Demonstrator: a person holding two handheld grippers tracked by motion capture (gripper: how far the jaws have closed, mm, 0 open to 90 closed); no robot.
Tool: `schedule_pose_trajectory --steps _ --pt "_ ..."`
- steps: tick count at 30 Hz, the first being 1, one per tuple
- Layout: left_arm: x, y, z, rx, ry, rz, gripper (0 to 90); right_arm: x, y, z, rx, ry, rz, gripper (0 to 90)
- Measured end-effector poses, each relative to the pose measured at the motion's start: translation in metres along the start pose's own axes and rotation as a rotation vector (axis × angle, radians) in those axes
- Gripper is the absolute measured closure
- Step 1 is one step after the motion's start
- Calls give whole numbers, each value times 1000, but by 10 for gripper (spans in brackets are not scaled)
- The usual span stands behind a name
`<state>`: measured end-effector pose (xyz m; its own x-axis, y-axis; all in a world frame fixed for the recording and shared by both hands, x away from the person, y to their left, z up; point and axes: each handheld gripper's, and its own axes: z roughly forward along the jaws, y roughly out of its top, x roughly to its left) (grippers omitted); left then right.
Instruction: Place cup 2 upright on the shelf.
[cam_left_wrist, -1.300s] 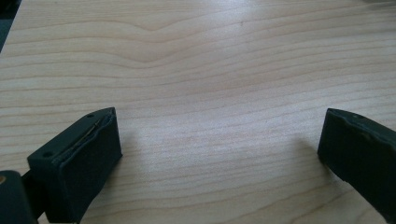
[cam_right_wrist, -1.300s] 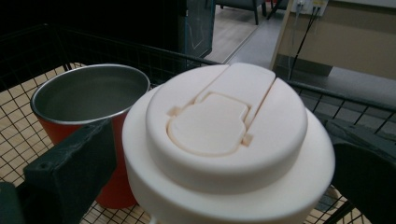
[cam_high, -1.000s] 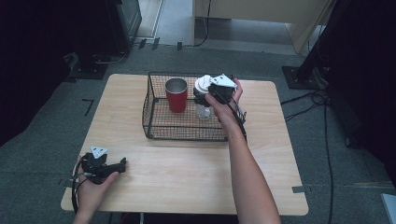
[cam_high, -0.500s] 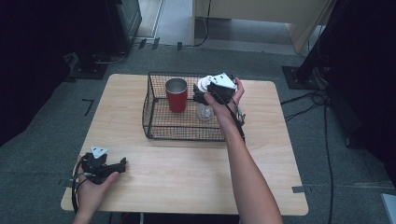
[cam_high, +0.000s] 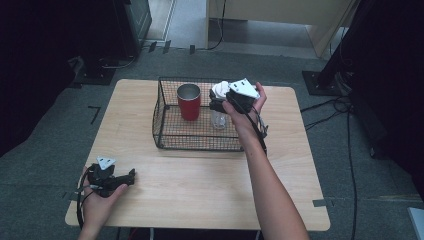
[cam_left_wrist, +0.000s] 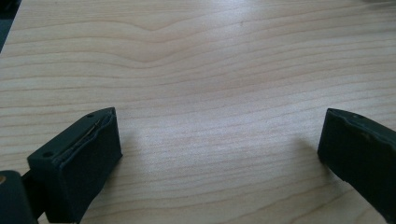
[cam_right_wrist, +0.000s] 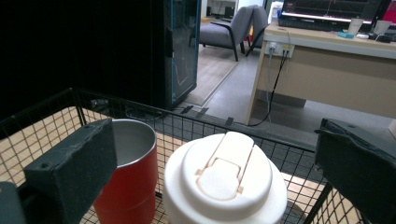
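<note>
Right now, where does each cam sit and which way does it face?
High view: above the person's side, facing forward and down on the table and wire basket; both forearms, left gripper and right gripper show.
Left gripper view: on the left gripper, facing bare tabletop; fingers apart.
Right gripper view: on the right gripper, over the white lidded cup beside the red cup.
High and right gripper views share basket and cups.

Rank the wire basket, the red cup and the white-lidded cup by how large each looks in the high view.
1. wire basket, clearly the largest.
2. red cup.
3. white-lidded cup, though the right claw covers much of it, so its place below the red cup is unsure.
</note>
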<state>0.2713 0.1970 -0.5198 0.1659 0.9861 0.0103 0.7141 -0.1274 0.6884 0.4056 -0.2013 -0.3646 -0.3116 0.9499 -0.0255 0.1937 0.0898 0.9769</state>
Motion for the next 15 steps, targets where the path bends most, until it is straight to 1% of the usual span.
schedule_pose_trajectory --steps 8,15 --pt "0 0 0 0 1 0 1 -5 2 -19 -22 8 -6 0" --pt "0 0 0 -1 0 -1 0 -11 -3 -35 -39 8 -7 0"
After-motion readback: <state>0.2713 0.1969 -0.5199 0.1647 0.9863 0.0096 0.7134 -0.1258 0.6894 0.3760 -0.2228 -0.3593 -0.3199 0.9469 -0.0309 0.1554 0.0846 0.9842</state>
